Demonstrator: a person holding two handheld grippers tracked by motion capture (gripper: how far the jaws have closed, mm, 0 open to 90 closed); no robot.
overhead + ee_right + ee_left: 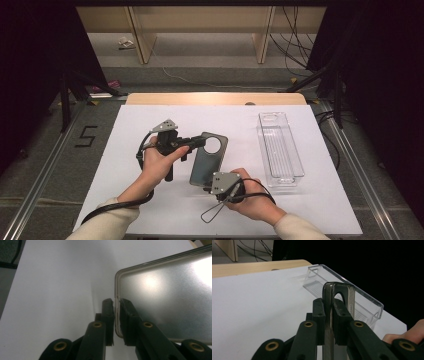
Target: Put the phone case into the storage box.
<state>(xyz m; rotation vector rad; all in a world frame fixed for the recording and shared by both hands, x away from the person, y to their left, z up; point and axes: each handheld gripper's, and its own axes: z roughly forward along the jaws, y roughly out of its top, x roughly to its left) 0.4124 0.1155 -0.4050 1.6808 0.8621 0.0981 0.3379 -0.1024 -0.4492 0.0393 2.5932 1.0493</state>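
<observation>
Pinched at opposite edges between the closed jaws of the left gripper (196, 142) and right gripper (207, 188), the dark translucent phone case (207, 160), round-holed, hung tilted above the white tabletop (135, 125).

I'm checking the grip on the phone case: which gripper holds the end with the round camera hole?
The left gripper, jaws clamped on the phone case edge beside the round hole. The right gripper grips the opposite, plain end, nearer the person.

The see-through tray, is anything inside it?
Nothing shows inside the see-through tray; only its ribbed floor. In the left tool's view, the phone case covers part of its middle.
</observation>
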